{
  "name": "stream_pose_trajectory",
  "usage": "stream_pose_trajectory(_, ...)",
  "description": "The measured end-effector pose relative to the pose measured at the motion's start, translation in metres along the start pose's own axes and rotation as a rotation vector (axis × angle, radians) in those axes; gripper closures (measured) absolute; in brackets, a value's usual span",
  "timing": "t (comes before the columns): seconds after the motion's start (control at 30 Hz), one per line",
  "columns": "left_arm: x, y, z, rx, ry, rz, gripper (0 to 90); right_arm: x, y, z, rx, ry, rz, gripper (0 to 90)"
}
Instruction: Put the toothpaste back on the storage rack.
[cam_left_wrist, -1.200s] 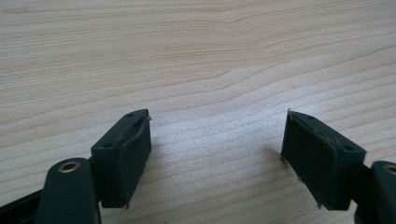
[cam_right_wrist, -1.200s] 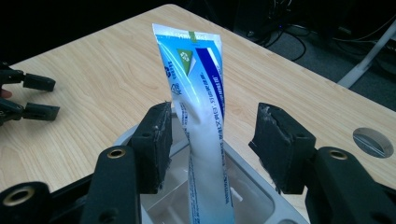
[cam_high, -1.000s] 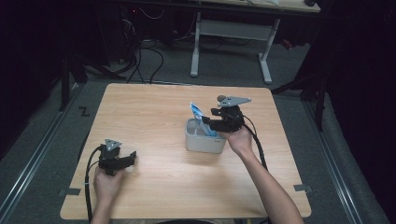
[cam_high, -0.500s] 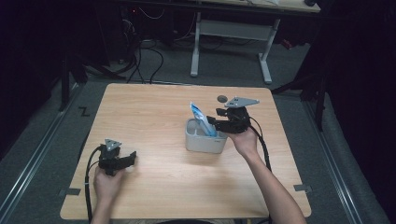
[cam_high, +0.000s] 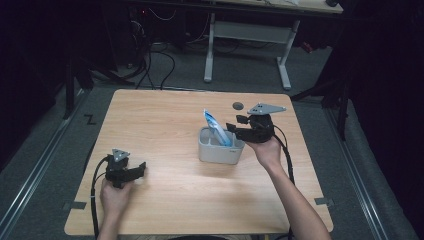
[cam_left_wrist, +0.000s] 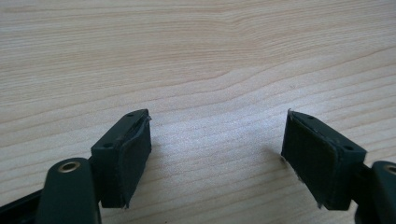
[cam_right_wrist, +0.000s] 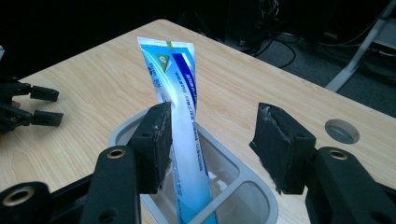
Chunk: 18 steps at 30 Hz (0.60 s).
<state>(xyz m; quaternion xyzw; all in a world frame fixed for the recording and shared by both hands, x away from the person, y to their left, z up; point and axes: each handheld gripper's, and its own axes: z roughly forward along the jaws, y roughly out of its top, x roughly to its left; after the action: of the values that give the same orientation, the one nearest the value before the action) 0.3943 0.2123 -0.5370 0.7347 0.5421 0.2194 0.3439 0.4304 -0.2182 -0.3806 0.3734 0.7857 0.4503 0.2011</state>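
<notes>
The right gripper (cam_high: 234, 126) hangs just beside the holder (cam_high: 220, 150), on its right rim, jaws parted and gripping nothing. In the right gripper view the tube (cam_right_wrist: 180, 116) stands clear of both pads, nearer the left one, with open air between it and the other pad. A second ago this gripper sat right over the holder's rim; it has since drawn a little up and away from the holder, with the gap between the jaws unchanged. That reads as a release already made: the tube is planted in the holder, crimped end up and leaning away toward the far side, and the hand is backing off.

The holder is a grey tub with compartments; the tube stands in the one nearest the gripper.

Well left of the holder, the left gripper (cam_high: 141, 169) rests on the table (cam_high: 165, 200), jaws wide apart over bare wood, unmoved.
</notes>
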Motion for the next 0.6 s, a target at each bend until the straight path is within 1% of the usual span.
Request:
stream_pose_trajectory(0.23,0.000,0.000,0.000,-0.001,0.001,0.000,24.5,-0.003,-0.002,-0.007,-0.003,-0.005,0.013,46.9)
stream_pose_trajectory(0.53,0.001,0.000,0.000,-0.003,-0.002,-0.004,24.4,-0.003,-0.001,-0.014,-0.014,-0.008,0.012,47.1)
stream_pose_trajectory(0.6,0.001,0.000,0.000,-0.003,-0.003,-0.005,24.4,-0.003,-0.001,-0.015,-0.016,-0.008,0.018,47.2)
